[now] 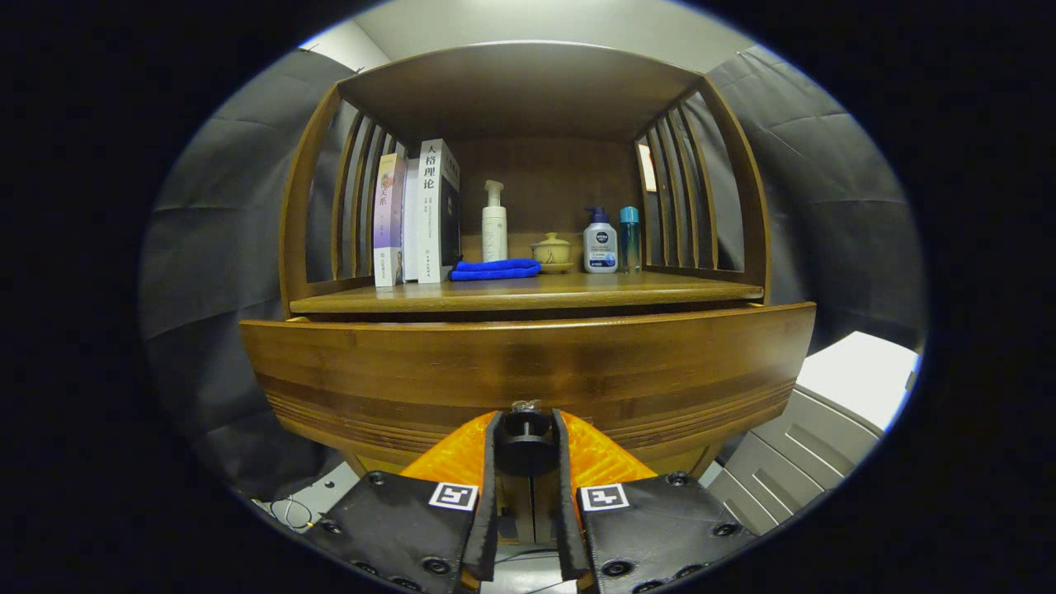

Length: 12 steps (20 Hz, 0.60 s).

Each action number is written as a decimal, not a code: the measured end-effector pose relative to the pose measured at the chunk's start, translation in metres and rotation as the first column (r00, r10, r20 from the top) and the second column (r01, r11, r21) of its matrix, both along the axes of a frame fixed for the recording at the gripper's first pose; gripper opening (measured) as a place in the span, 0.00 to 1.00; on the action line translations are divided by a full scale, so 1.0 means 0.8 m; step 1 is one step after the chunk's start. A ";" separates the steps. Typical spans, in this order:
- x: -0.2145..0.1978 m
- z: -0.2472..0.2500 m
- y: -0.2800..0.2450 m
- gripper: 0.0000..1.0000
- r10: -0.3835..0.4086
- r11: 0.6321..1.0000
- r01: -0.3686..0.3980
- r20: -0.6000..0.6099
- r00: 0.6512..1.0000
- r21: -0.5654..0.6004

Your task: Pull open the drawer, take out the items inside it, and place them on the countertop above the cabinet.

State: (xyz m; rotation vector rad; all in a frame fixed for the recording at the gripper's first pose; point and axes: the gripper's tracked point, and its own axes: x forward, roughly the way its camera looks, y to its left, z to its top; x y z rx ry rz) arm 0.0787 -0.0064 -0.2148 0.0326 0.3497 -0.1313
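We are looking forward along the tongs, whose two fingers are clamped on the dark round knob of a wooden drawer; the knob sits squarely between the fingers, pressed from both sides. The drawer front spreads wide to either side of the knob and rises above it, a curved band of brown wood with paler stripes along its lower part. Whether the drawer is pulled out at all we cannot tell, and what lies inside it is hidden behind the front. Directly above the drawer runs the counter, a flat wooden surface roofed by a shelf frame with slatted sides. On the counter, well beyond the knob and up to its left, stand several upright books. Just beside the books lies a folded blue cloth, and behind the cloth stands a tall white pump bottle. Almost straight above the knob, at the back of the counter, sits a small lidded ceramic cup. Up to the knob's right stand a white pump bottle with a blue top and, just beside it, a slim blue-green bottle. Low to the knob's right, apart from the cabinet, stands a pale grey piece of furniture.
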 end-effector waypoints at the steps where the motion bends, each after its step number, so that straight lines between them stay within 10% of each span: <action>1: -0.006 0.001 0.001 0.31 0.001 1.000 -0.001 -0.002 1.000 -0.004; 12: -0.070 0.006 0.011 0.31 0.014 1.000 -0.014 -0.021 1.000 -0.027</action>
